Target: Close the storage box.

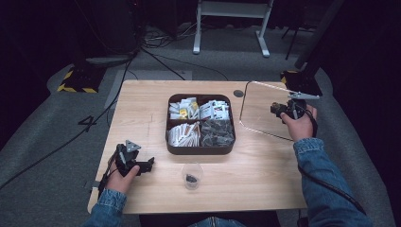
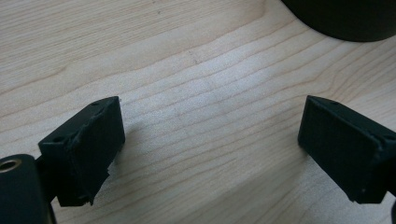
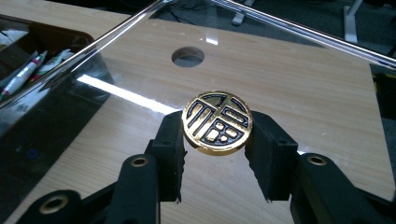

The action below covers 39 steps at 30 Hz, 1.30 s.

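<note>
right gripper [image 3: 217, 140] clamps gold knob [image 3: 217, 122]

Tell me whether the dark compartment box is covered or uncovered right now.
Uncovered. The dark box sits open-topped with its packets exposed, while the clear lid is held tilted beside it by the right hand-held gripper, shut on its gold knob.

The left hand-held gripper [image 1: 137, 163] sat low at the near left of the worktop [image 1: 265, 165], gripped in the person's left hand [image 1: 120, 178], its jaws spread wide apart with nothing between them. The right hand-held gripper [image 1: 280, 109] was raised at the far right, held in the right hand [image 1: 299, 124], its jaws closed on the rim of a round gold-and-black knob [image 3: 217, 122]. Both forearms wore denim sleeves [image 1: 326, 184].
</note>
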Tool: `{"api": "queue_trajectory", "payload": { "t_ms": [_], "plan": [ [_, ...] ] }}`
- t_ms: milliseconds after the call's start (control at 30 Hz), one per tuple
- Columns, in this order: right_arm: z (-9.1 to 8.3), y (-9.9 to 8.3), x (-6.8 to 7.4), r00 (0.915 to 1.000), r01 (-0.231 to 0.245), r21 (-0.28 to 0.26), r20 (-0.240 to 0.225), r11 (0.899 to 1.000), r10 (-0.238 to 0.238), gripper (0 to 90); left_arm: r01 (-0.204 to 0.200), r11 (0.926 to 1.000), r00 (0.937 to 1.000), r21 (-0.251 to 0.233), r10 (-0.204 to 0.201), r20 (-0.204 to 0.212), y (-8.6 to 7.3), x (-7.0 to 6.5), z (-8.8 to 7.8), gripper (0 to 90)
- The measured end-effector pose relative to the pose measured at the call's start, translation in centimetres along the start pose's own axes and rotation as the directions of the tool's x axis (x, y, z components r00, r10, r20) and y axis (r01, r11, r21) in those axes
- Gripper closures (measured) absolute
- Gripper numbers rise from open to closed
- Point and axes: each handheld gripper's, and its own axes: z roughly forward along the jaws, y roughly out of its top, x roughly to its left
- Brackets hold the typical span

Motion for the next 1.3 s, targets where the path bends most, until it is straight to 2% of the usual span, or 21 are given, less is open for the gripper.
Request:
{"api": "queue_trajectory", "payload": {
  "t_ms": [333,667,867,1300],
  "plan": [
    [-1.5,1.0,1.5,0.9994,-0.024,-0.014,-0.026,1.0,0.023,58.7,-0.001,1.0,1.0,-0.001,0.001,0.001,0.0,0.0,0.0,7.7],
    [-2.1,2.6,5.0,0.9972,0.018,-0.018,-0.072,1.0,-0.019,58.7,0.0,1.0,1.0,0.0,0.0,0.0,0.0,0.0,0.0,7.7],
    [-1.8,3.6,6.9,0.988,0.014,-0.022,-0.153,1.0,-0.017,58.7,0.0,1.0,1.0,-0.001,0.0,0.0,0.0,0.0,0.0,7.7],
    [-0.9,4.9,11.5,0.973,0.076,-0.033,-0.216,0.997,-0.082,58.7,0.001,1.0,1.0,0.006,-0.001,-0.001,0.2,0.1,0.2,4.4]
  ]
}}
